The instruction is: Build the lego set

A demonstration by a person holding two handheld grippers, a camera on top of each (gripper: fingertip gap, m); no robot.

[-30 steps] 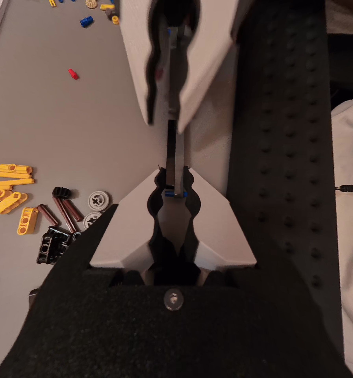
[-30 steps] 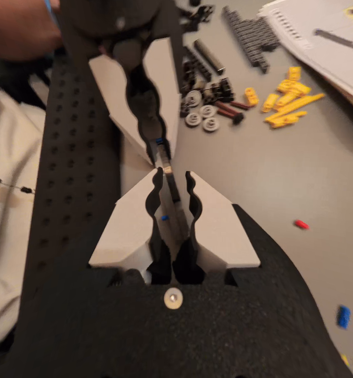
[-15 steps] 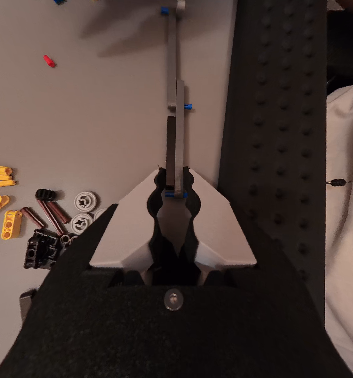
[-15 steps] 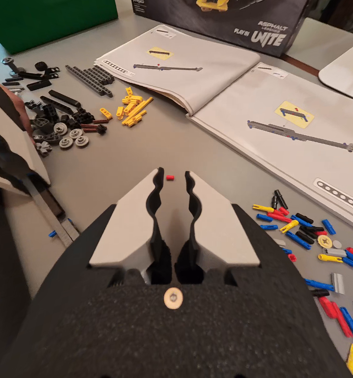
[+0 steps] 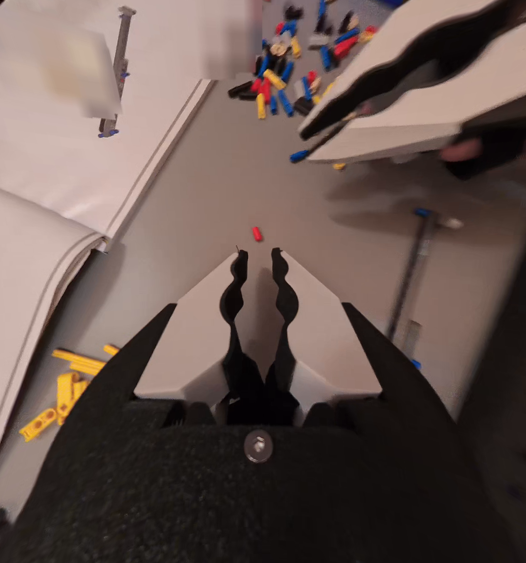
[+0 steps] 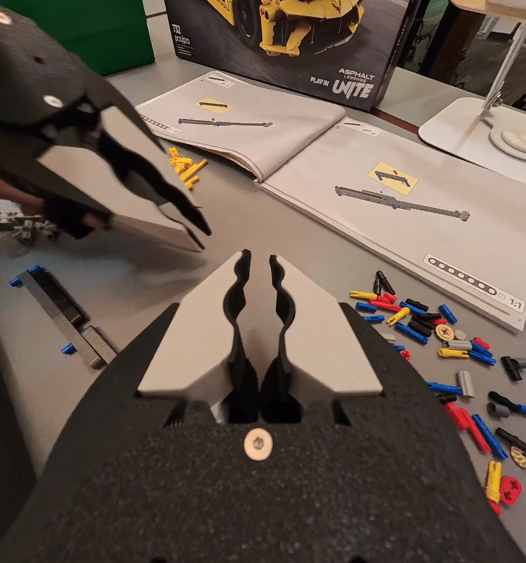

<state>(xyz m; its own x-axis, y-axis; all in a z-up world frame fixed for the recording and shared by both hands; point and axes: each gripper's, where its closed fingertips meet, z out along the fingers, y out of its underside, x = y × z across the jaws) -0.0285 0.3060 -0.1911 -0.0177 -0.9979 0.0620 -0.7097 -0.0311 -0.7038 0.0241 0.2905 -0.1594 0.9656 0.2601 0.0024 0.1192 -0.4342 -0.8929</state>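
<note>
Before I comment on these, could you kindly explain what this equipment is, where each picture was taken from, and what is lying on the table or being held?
There is no robot: a person holds two hand-held grippers, each with a camera looking along its two fingers. One picture comes from the left gripper, the other from the right gripper. Both are open and hold nothing.

On the grey table lie an open instruction booklet, the set's box, a pile of small coloured pins, some yellow pieces, and a lone red pin. The part-built long grey and black beam with blue pins lies flat on the table, to the left in the right gripper's picture.
</note>
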